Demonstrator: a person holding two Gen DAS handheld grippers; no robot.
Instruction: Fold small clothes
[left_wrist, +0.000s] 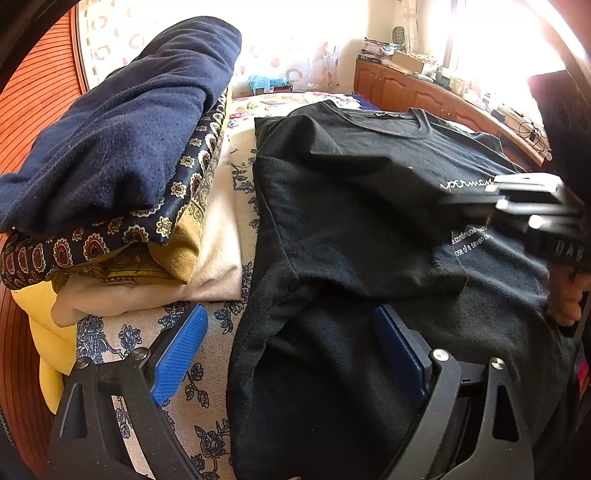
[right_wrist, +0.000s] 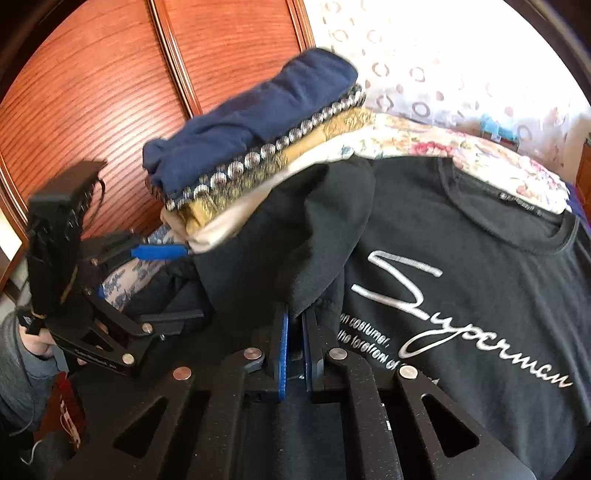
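Right wrist view shows the right hand-held gripper (right_wrist: 294, 354) pressed together, pinching a bunched fold of the black T-shirt (right_wrist: 461, 295) lifted off its chest print. That T-shirt lies spread on the flowered bed (left_wrist: 147, 332), its left edge just beside the stack of folded clothes (left_wrist: 122, 155). Over that same left edge the left hand-held gripper (left_wrist: 284, 354) stands spread, 1 blue pad (left_wrist: 179, 354) over bare bedcover, the other on black cloth.
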